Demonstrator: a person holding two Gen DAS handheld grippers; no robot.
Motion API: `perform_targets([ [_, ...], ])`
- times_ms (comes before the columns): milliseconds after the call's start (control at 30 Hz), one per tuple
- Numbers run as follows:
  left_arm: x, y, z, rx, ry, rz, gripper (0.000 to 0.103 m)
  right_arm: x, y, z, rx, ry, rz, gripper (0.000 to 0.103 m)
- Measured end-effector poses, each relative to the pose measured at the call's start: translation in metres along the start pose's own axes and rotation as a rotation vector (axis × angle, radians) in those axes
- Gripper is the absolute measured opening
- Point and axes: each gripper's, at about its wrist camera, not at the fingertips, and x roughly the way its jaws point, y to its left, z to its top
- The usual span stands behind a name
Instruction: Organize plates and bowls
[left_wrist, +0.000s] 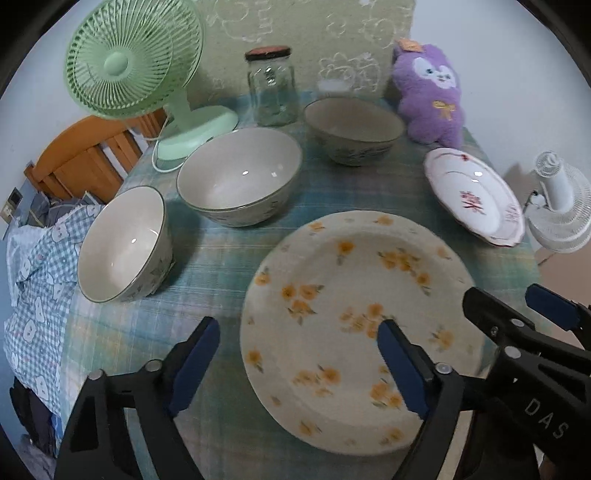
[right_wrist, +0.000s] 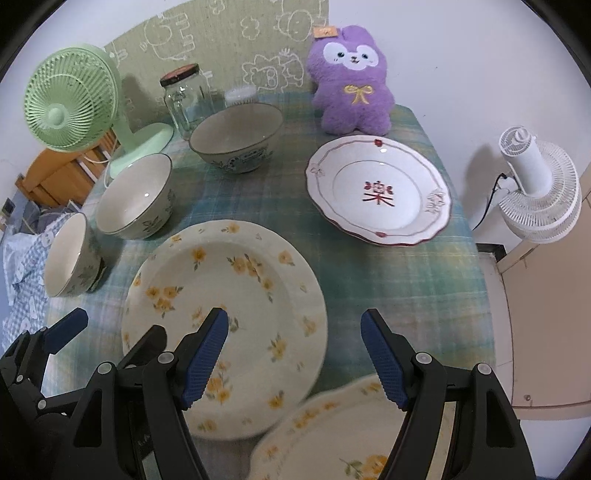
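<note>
A large cream plate with yellow flowers (left_wrist: 362, 295) (right_wrist: 236, 280) lies at the near middle of the plaid tablecloth (left_wrist: 229, 243). My left gripper (left_wrist: 299, 354) hangs open above its left rim, one finger over the plate and one over the cloth. My right gripper (right_wrist: 295, 354) is open too, spanning that plate's right edge and a second yellow-flowered plate (right_wrist: 332, 432) at the near edge. A white plate with red trim (right_wrist: 380, 192) sits at the right. Three bowls stand at the left (left_wrist: 125, 247), centre (left_wrist: 240, 177) and back (left_wrist: 354, 129).
At the back stand a green fan (left_wrist: 133, 55), a glass jar (left_wrist: 273, 85) and a purple plush toy (left_wrist: 432, 92). A white fan (right_wrist: 535, 184) stands off the table's right edge. Left of the table are a wooden frame (left_wrist: 85, 155) and checked bedding (left_wrist: 37, 277).
</note>
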Motion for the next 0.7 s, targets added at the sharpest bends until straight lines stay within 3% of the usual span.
perform_targets([
  [400,0.041,0.012,0.007,-0.005,0.059,-0.012,0.076,0.051,0.008,0.011,0.019,0.075,-0.048,0.075],
  [533,0.051,0.013,0.007,-0.003,0.082,-0.017,0.069,0.063,0.007,0.01,0.021,0.097,-0.059,0.073],
  [700,0.058,0.013,0.005,-0.004,0.095,-0.021,0.06,0.076,0.004,0.008,0.03,0.13,-0.065,0.062],
])
